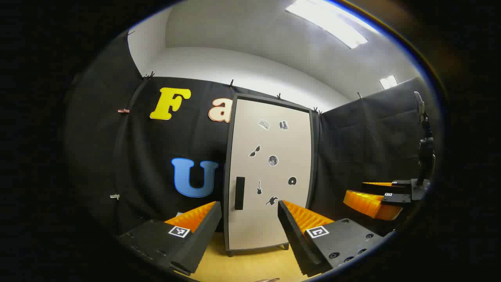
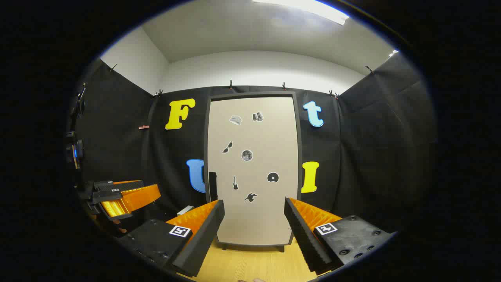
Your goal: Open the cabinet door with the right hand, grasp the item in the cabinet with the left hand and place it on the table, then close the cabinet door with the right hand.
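Facing closed cabinet door (image 2: pixel 252 168), right claw (image 2: pixel 254 231) apart, left claw (image 1: pixel 248 231) apart, both well short.

Both cameras look forward past their own spread fingers at the closed cabinet door (image 2: pixel 252 168) — the right gripper view squarely, the left gripper view slightly from the side. Both share the door and the wooden table (image 2: pixel 250 266) beneath — each glimpses the other claw sideways.

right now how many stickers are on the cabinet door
7 on the cabinet door: two near the top, sunglasses and a round one mid-door, then a disc, a guitar and a figure lower down. None look hidden.
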A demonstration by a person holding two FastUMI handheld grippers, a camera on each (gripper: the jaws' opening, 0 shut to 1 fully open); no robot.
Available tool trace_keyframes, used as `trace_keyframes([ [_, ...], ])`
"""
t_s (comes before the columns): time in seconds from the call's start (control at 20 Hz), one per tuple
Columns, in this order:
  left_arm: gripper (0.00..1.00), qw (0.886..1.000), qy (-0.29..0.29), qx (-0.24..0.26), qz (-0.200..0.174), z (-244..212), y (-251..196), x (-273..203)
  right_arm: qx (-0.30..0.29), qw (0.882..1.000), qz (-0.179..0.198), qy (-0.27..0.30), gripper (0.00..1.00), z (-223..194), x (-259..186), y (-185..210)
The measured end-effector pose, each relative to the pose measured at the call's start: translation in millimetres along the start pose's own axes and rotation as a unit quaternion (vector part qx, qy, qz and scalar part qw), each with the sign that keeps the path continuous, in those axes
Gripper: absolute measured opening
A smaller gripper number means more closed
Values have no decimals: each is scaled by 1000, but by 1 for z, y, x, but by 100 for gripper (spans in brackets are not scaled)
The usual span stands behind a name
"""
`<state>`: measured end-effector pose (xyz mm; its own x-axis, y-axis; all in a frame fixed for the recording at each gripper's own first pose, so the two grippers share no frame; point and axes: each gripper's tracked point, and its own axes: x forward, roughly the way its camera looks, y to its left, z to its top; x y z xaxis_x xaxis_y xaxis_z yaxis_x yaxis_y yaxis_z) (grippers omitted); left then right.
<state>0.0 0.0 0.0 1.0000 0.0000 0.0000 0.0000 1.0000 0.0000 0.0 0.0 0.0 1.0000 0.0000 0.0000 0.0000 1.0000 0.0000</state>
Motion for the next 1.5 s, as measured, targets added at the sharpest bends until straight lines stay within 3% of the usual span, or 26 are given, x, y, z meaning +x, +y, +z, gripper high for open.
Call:
trace_keyframes([
  [0.85,92,1000,9,-10,-13,-8,-5,-8,-3,1000,16,-2,99,-1,-3,10],
  [1.5,92,1000,10,-8,-16,-9,20,-25,23,1000,16,-13,99,5,-16,39],
])
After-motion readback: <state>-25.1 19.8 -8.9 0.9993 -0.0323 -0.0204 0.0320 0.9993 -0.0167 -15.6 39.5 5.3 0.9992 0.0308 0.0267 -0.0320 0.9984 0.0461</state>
